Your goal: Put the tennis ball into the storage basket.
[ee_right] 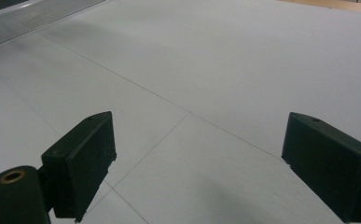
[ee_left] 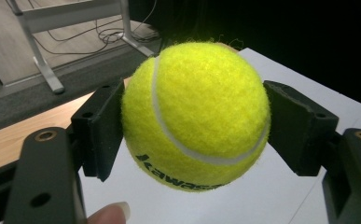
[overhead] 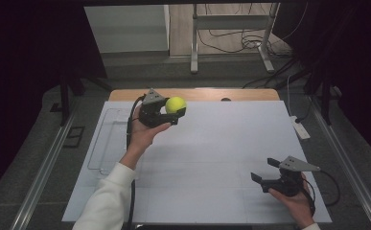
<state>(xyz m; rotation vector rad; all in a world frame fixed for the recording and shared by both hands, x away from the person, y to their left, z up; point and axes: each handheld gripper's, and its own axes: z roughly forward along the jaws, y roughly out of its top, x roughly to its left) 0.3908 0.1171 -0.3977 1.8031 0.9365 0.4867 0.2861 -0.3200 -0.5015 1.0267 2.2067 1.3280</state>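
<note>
Wooden table (overhead: 250,94), white sheet (overhead: 221,158), clear tray (overhead: 107,141)

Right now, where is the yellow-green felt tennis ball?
The yellow-green felt tennis ball is clamped in the left gripper, held above the white table sheet near its far left edge, right of the clear plastic tray.

The right gripper (ee_right: 197,163) hangs just over the white table sheet (ee_right: 225,70), its two black jaws spread wide with bare sheet between them. A clear tray's edge (ee_right: 24,21) lies far left.
</note>
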